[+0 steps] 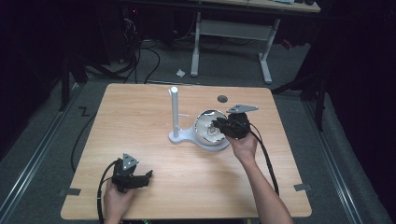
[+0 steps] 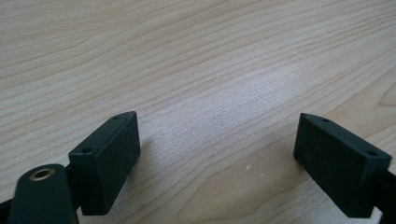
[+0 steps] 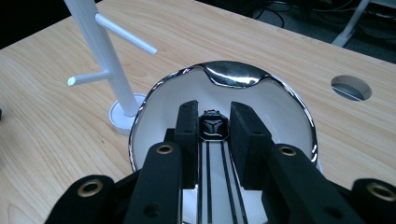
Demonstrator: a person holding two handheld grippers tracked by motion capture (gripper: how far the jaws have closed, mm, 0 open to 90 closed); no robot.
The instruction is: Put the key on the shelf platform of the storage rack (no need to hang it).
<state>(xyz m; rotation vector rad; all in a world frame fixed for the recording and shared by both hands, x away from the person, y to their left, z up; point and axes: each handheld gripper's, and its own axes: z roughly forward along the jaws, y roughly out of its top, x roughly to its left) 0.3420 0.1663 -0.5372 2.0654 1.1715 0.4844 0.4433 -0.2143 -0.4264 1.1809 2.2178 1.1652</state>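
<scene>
Right now your right gripper (image 3: 213,128) has its jaws clamped on a slim white strip with black lines (image 3: 214,186), part of a shiny chrome-rimmed helmet-like shell (image 3: 289,100). In the right gripper view the strip runs straight along the gripper's own line, from the bottom of the view up to a small dark emblem (image 3: 214,127) caught between the pads, so its long axis points away from your hand toward the shell's far rim.

From above, the shell (image 1: 205,122) sits on the white base of the stand (image 1: 174,112), right of its upright pole, with the open white inside turned toward your right gripper (image 1: 219,126), which reaches in from the right. The stand's pole rises straight, with two short pegs sticking out sideways.

Your left gripper (image 1: 140,179) rests low near the table's (image 1: 140,130) front left edge, well apart from the stand. Its jaws stand wide apart over bare wood, nothing between the pads (image 2: 109,158).
</scene>
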